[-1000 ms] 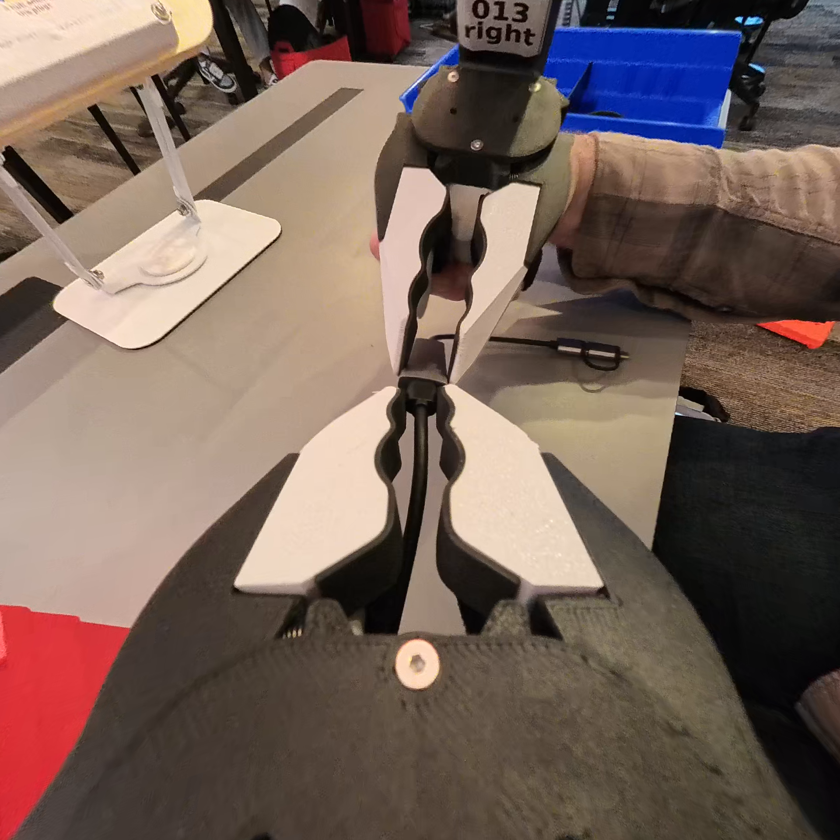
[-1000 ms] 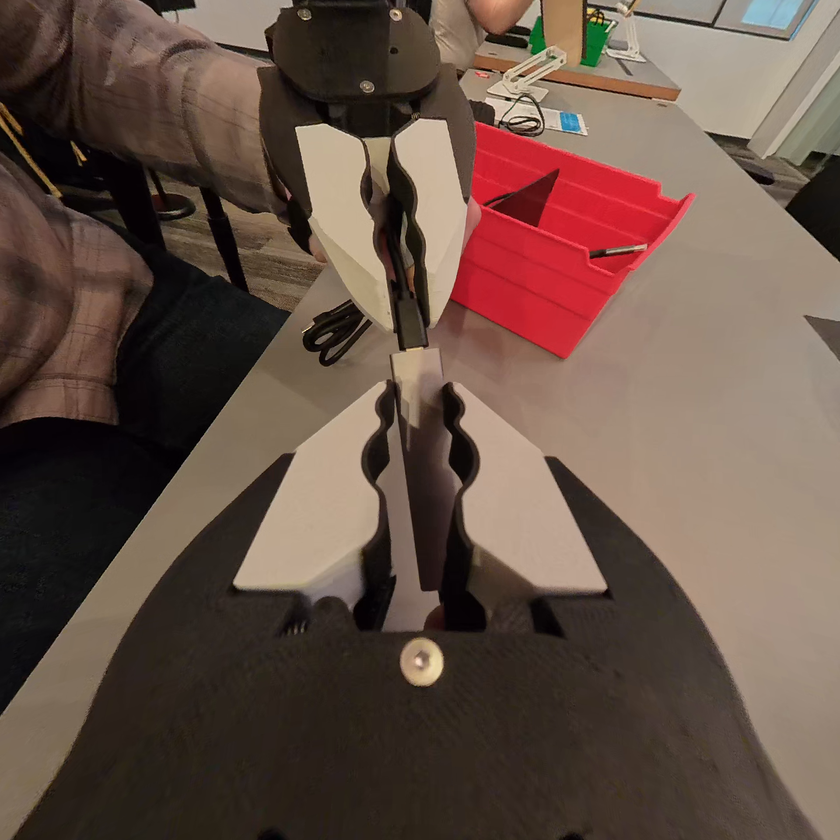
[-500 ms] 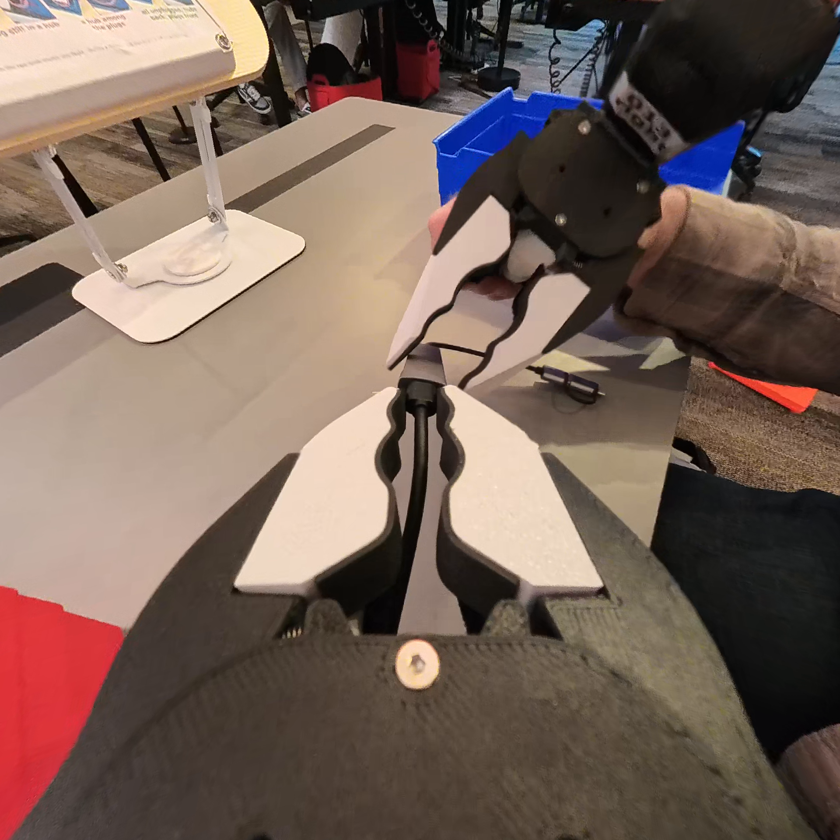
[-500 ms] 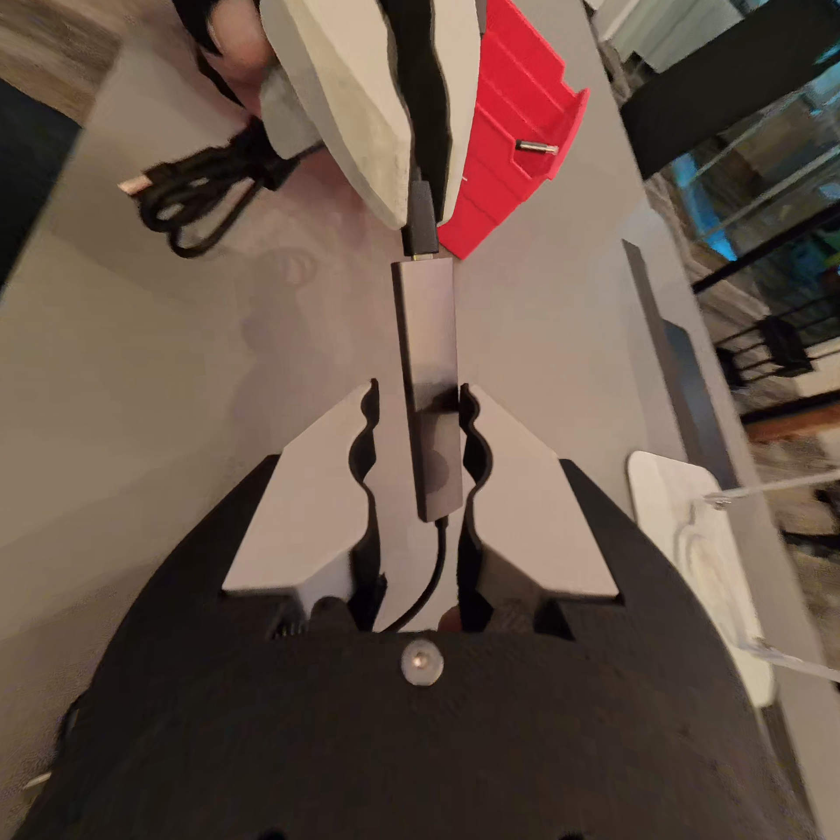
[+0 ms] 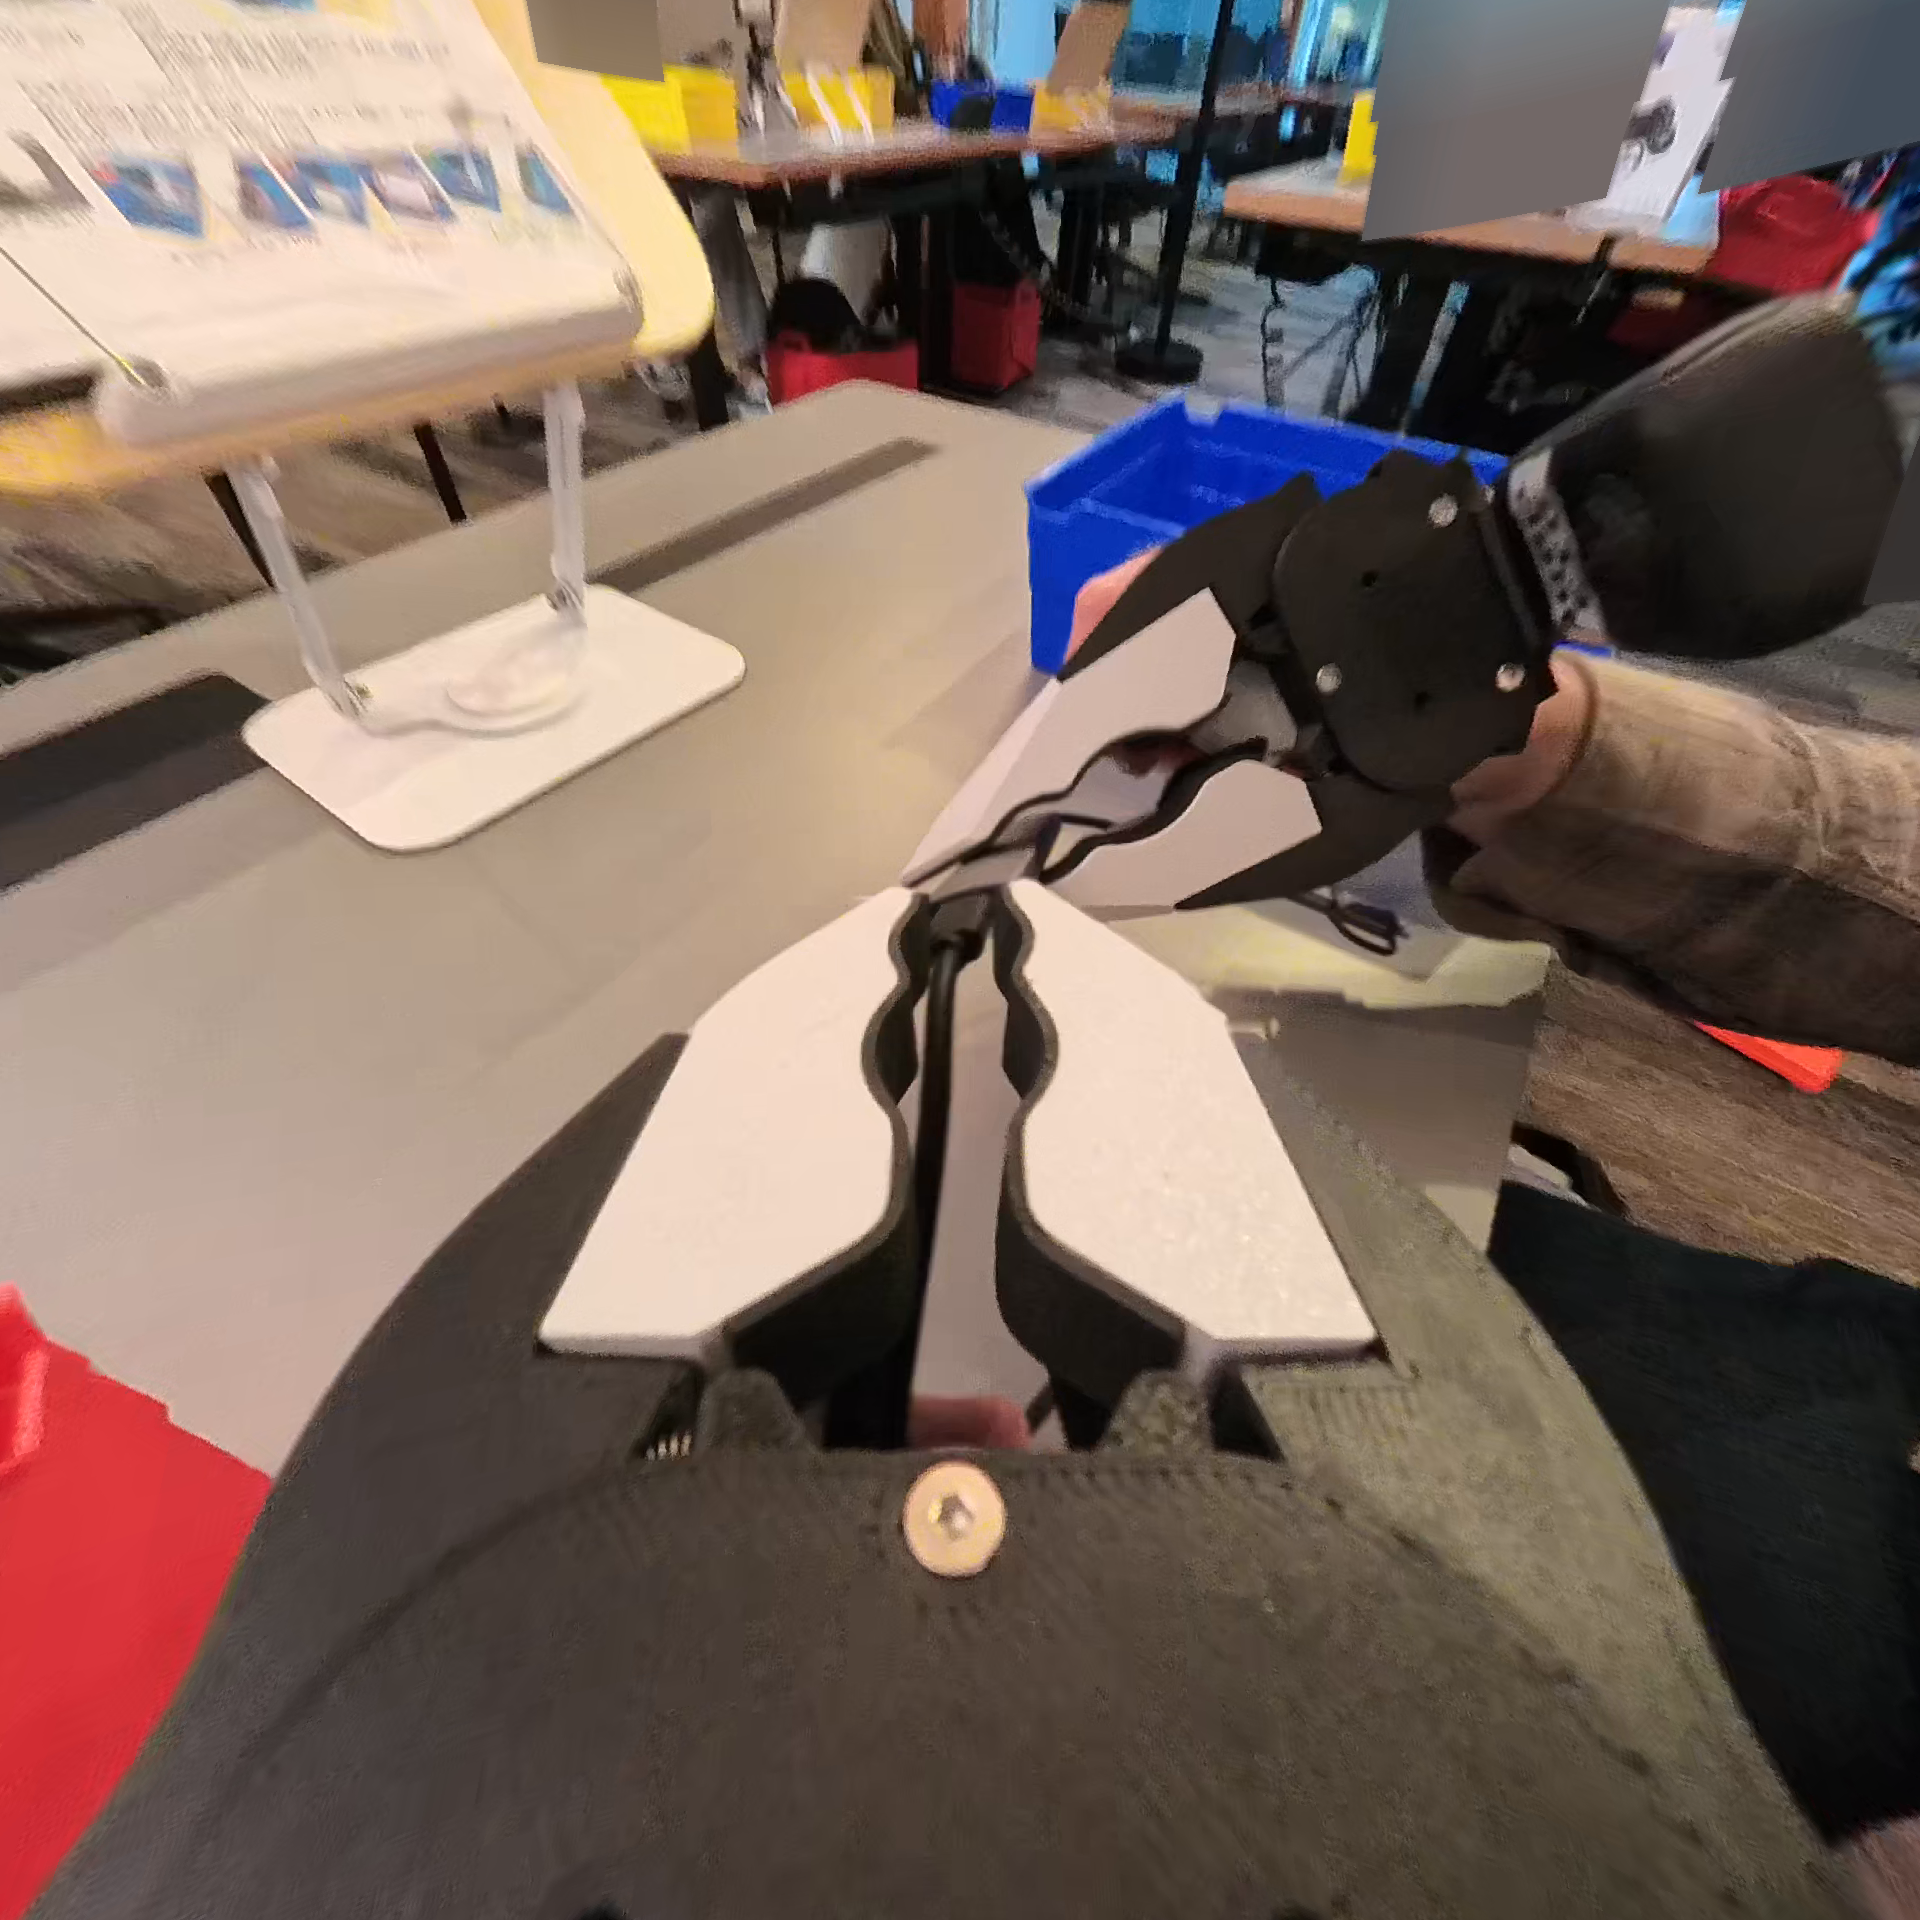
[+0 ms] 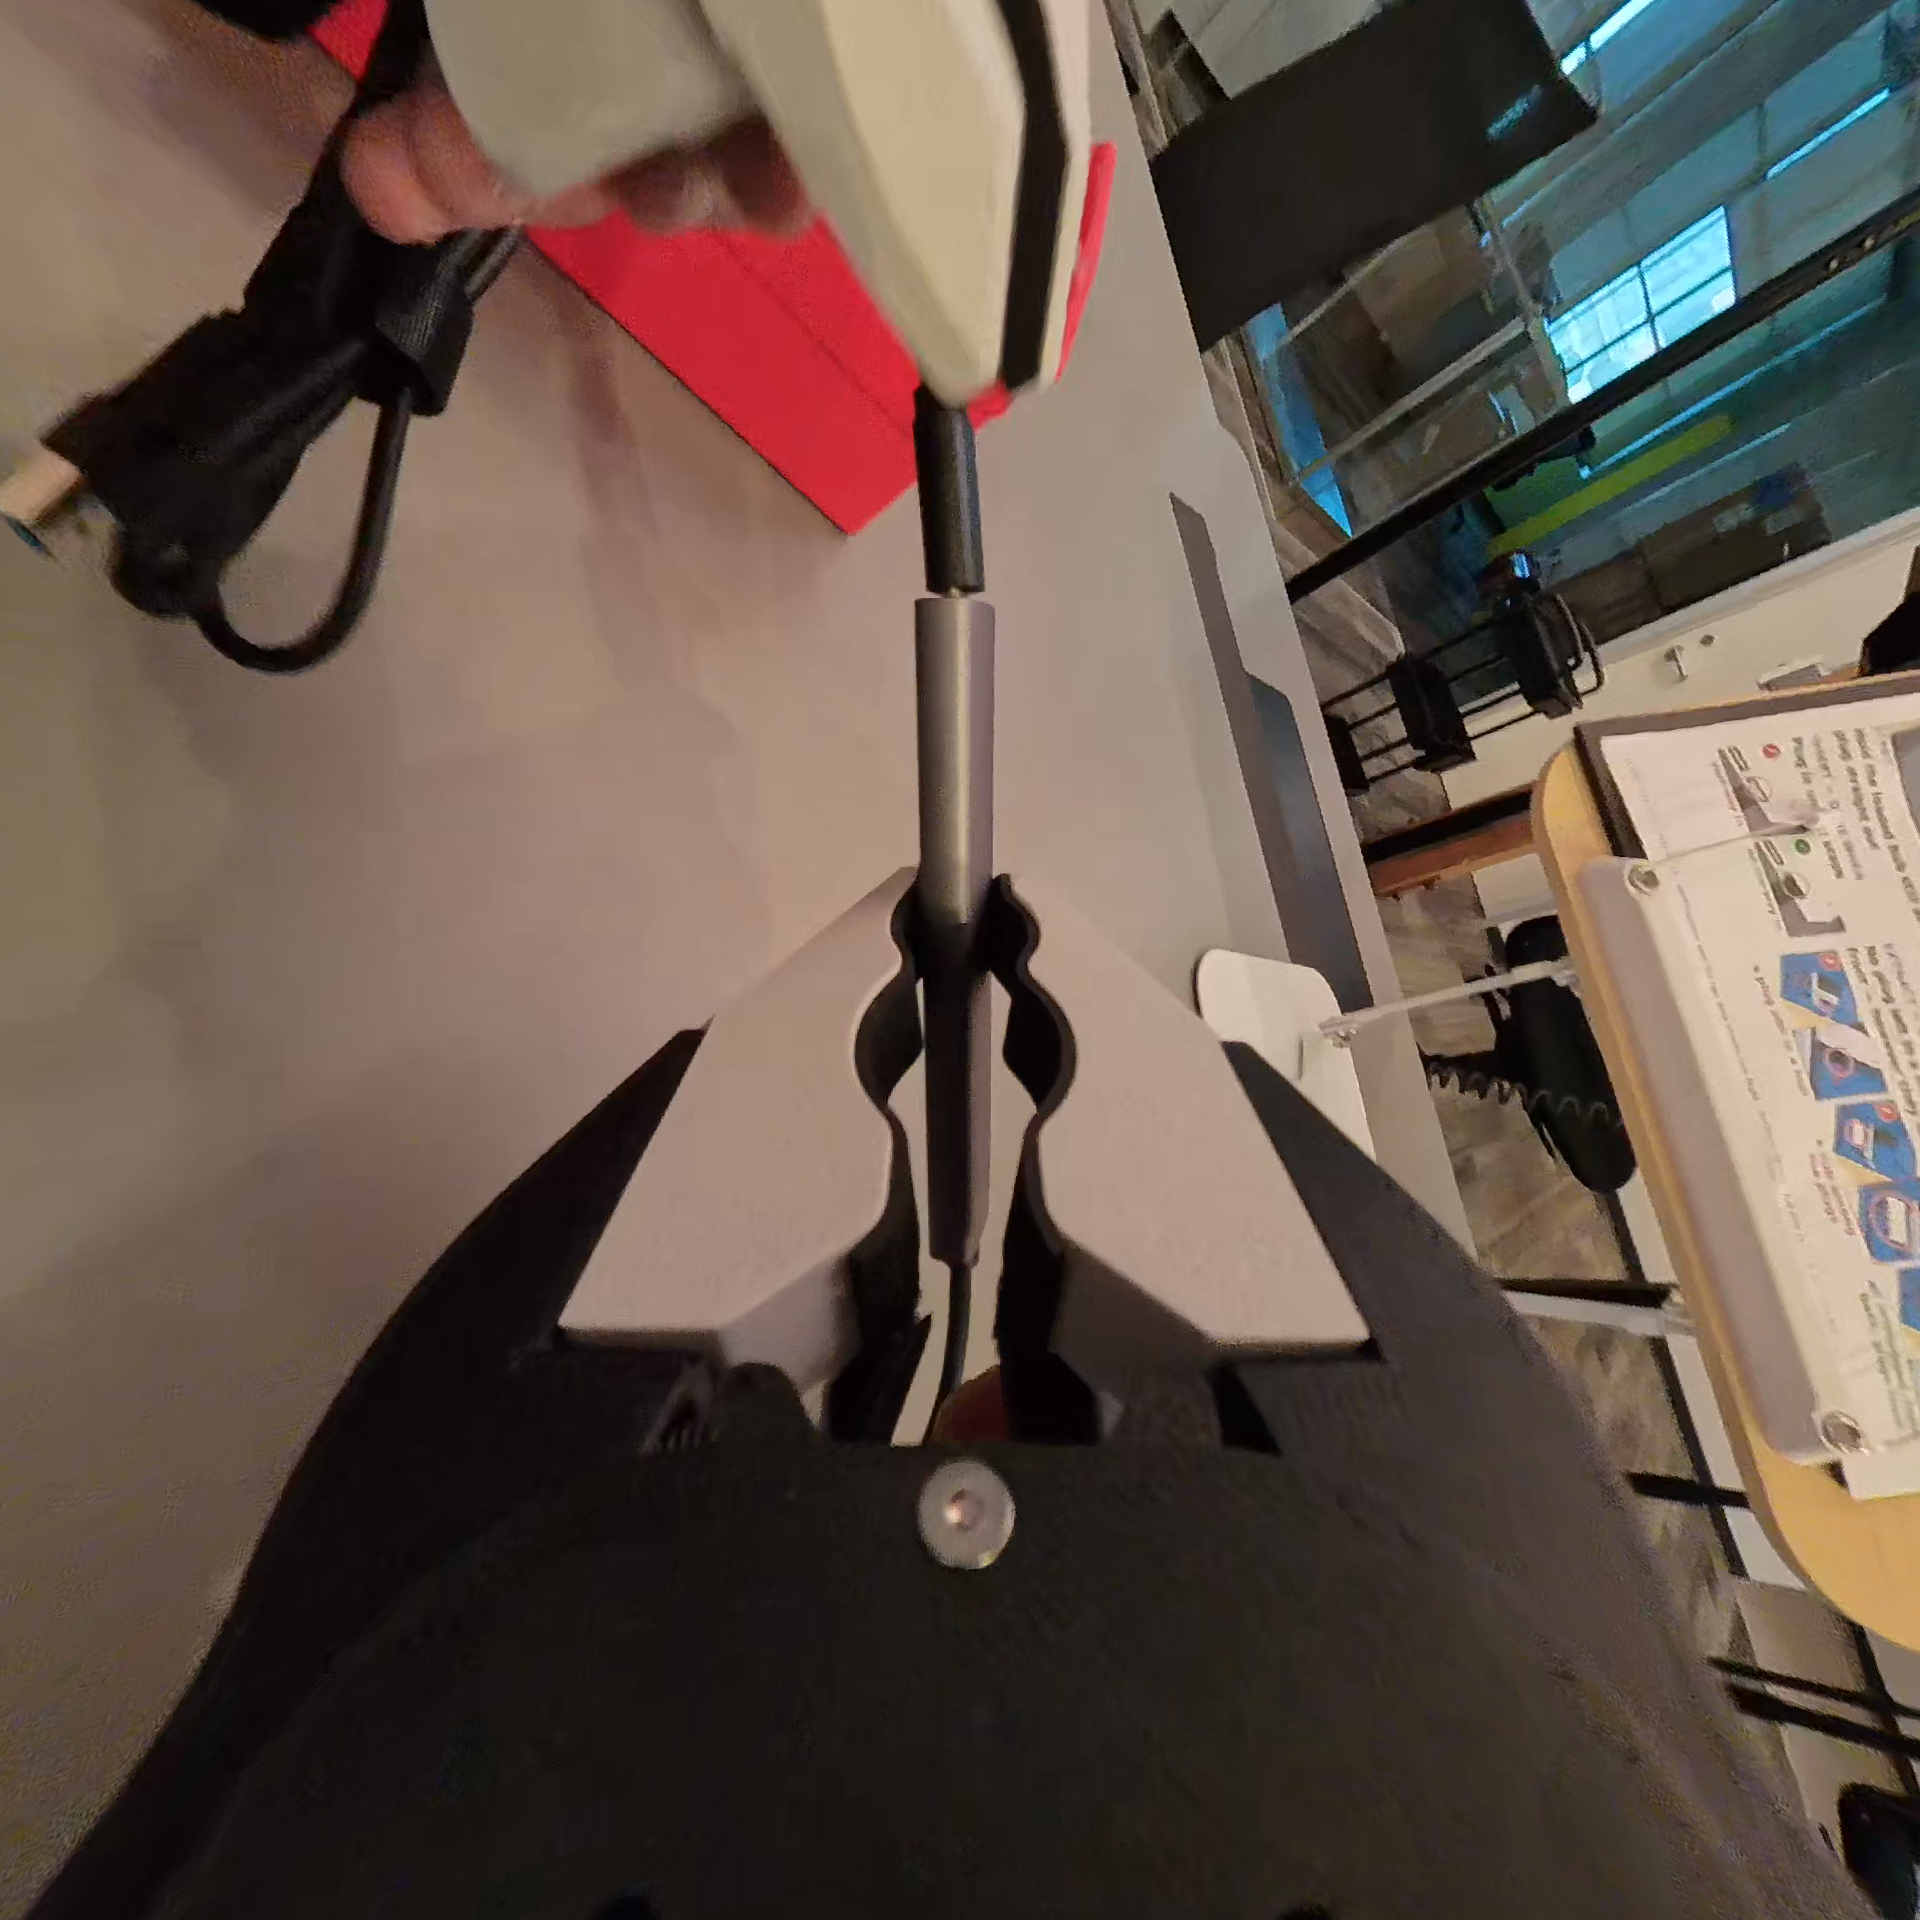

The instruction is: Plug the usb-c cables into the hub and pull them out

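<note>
On the left, your left gripper (image 5: 956, 920) had its fingers clamped on the black usb-c cable (image 5: 932, 1049) just behind its plug (image 6: 948, 499). To the right, your right gripper (image 6: 954, 914) had its fingers clamped on the slim grey hub (image 6: 953, 748), held above the grey counter (image 5: 312, 987). Over the last second you had rolled the right gripper onto its side, and the plug had met the hub's end port with only a thin metal sliver showing. Insertion looked almost complete.
</note>
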Tool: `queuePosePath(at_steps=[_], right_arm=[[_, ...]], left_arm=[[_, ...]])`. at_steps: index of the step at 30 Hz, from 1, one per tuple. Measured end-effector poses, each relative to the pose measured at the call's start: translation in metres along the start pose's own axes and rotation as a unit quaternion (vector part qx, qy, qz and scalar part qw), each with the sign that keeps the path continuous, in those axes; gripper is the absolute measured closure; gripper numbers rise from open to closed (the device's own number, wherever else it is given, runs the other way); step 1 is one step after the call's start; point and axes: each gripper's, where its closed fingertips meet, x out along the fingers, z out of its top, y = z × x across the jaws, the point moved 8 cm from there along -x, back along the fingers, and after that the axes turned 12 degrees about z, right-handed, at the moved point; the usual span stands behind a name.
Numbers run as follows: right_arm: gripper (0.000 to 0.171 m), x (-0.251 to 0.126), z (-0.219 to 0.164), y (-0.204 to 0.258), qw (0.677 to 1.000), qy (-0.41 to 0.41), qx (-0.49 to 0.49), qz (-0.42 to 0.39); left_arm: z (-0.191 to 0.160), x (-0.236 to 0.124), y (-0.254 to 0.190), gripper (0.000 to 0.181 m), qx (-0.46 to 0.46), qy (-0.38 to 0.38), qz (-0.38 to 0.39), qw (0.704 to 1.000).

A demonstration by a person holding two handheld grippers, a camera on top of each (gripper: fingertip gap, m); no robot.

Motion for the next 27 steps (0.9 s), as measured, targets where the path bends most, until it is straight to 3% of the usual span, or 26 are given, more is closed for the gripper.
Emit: queuePosePath(at_steps=[10, 17, 27], right_arm=[[0.165, -0.057, -0.001, -0.041, 0.995, 0.047, 0.042, -0.079], [0.165, -0.13, -0.011, -0.085, 0.982, 0.096, 0.079, -0.144], [0.164, -0.251, -0.065, -0.141, 0.938, 0.058, 0.21, -0.271]], left_arm=[[0.046, -0.033, 0.012, 0.163, 0.024, -0.122, 0.072, 0.99], [0.048, -0.039, 0.017, 0.168, 0.027, -0.127, 0.087, 0.988], [0.041, -0.032, 0.011, 0.171, 0.039, -0.107, 0.076, 0.991]])
